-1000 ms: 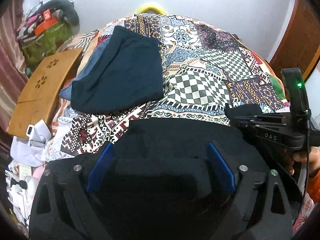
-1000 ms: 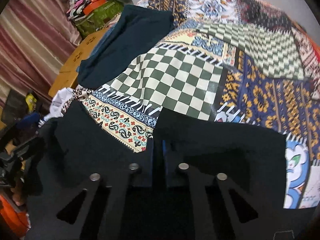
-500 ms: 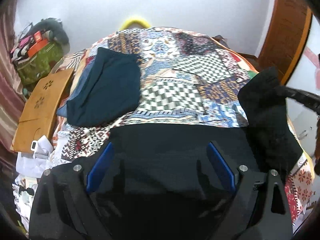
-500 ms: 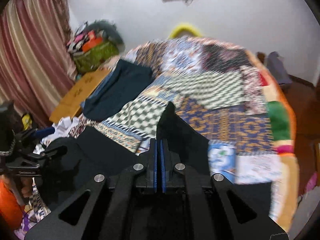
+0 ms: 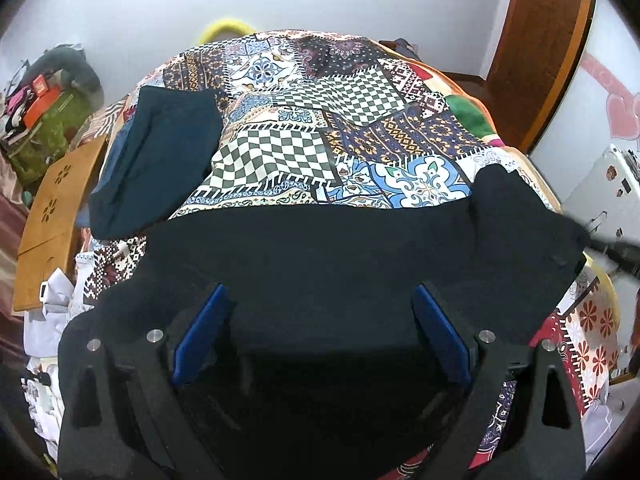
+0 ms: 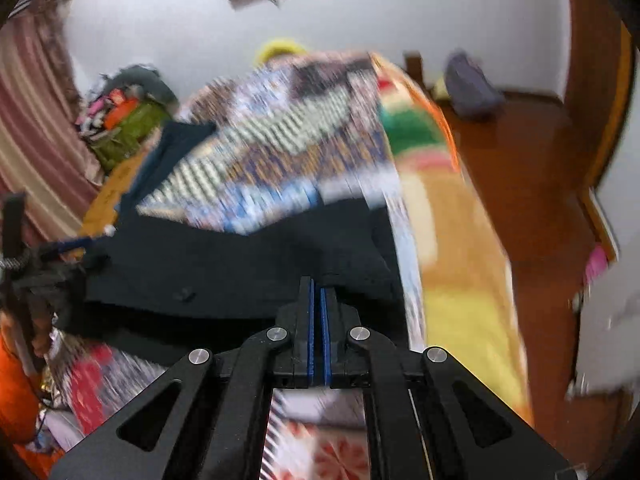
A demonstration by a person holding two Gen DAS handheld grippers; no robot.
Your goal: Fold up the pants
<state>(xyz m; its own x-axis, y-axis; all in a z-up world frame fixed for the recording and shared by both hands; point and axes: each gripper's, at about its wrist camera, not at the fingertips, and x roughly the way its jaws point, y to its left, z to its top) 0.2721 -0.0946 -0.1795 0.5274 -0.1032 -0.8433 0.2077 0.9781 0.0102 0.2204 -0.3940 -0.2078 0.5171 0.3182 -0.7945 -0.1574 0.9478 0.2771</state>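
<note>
Black pants (image 5: 320, 256) lie across the near edge of a patchwork bedspread (image 5: 320, 120). My left gripper (image 5: 320, 300) is open, its blue pads wide apart above the pants' near part. My right gripper (image 6: 318, 280) is shut on the pants' right end (image 6: 352, 256) and holds it raised and stretched to the right; the blurred right wrist view shows the pants (image 6: 224, 264) spread leftward toward the other gripper (image 6: 48, 268). In the left wrist view the raised end (image 5: 516, 216) meets the right gripper's tip (image 5: 616, 250).
A folded dark teal garment (image 5: 160, 156) lies on the bed's left side. A wooden board (image 5: 56, 208) and white clutter (image 5: 48, 312) sit left of the bed. A wooden door (image 5: 544, 52) and brown floor (image 6: 532, 184) are at the right.
My right gripper has lifted the pants' end and swung it out to the right, stretching the cloth. The left gripper stays open over the pants, tilted slightly lower.
</note>
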